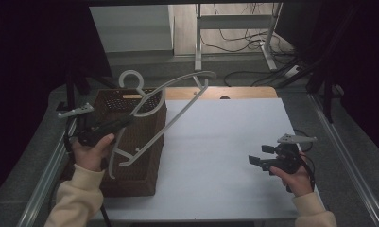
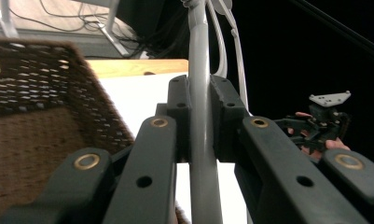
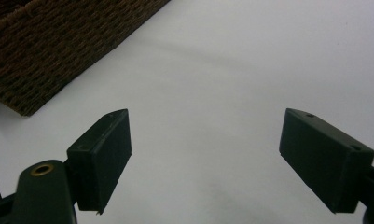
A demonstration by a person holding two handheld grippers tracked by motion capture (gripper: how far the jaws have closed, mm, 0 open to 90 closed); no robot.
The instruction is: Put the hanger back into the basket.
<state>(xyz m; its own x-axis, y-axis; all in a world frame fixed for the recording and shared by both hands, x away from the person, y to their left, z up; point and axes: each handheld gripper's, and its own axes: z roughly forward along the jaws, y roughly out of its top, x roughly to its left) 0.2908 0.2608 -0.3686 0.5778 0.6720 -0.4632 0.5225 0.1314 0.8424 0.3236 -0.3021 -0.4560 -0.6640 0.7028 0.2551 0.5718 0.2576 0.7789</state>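
While the left tool (image 1: 125, 120) clamped the grey hanger (image 1: 177, 101), its long axis slanted up over the wicker basket (image 1: 144, 156); the right tool (image 1: 262, 158) gaped empty, well apart.

Brown basket (image 1: 135, 156), pale grey hanger (image 1: 177, 101), white table (image 1: 225, 156).
Basket weave dark brown, open lattice near rim; grippers black, brass-coloured rivets; grey plates on top; cream sleeves (image 1: 78, 198).

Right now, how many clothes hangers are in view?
1. The grey hanger is clamped in the left claw, held tilted above the wicker basket at the table's left. More could lie hidden inside the basket.
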